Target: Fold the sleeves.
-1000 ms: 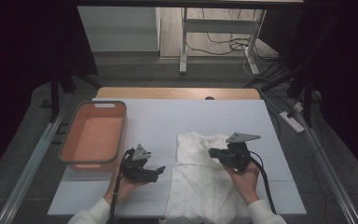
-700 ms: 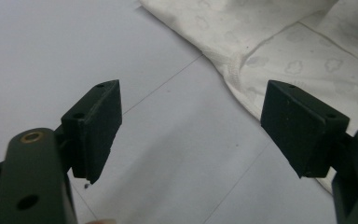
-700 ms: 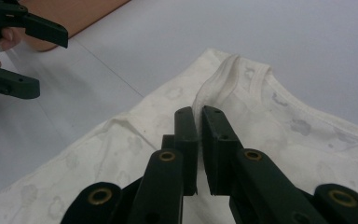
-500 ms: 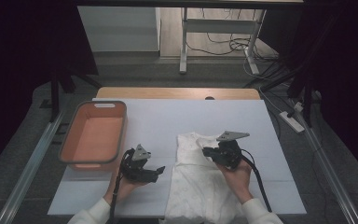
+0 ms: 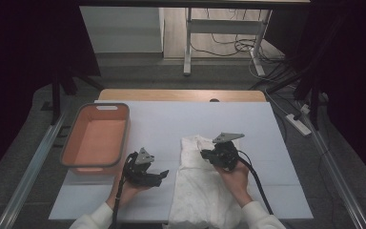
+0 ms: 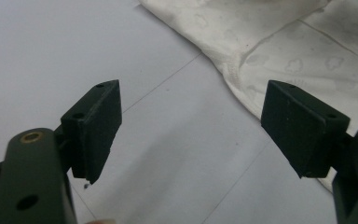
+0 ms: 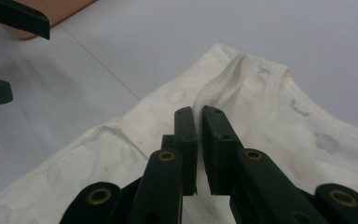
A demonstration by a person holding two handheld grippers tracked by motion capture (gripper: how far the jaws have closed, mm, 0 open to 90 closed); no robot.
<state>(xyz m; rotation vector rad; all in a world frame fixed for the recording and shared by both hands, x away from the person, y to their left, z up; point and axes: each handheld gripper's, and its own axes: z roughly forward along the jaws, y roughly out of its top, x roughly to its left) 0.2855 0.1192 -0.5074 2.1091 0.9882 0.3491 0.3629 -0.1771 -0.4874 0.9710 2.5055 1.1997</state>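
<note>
A cream garment (image 5: 205, 191) lies flat on the white surface (image 5: 181, 119) in the lower middle of the high view, its lower end cut off by the bottom edge of the frame. Part of it is covered by the person's right hand (image 5: 232, 172), which holds the right hand-held gripper (image 5: 204, 154) over the garment's upper end.

In the right gripper view, the jaws are nearly together and pinch a raised fold of the garment (image 7: 242, 102) near its ribbed neckline; how much cloth sits between them is hidden by the jaws themselves. A faint printed pattern shows on the fabric, too pale to make out.

The left hand-held gripper (image 5: 166, 174) rests low at the lower left of the garment in the high view, held by the left hand (image 5: 126, 191). In the left gripper view its jaws stand wide apart over bare surface, with the garment's hem (image 6: 242, 88) running across the upper right, apart from the left jaw and partly behind the right one, so contact there cannot be told.

An orange bin (image 5: 95, 138) sits at the left of the surface, well apart from the garment.
</note>
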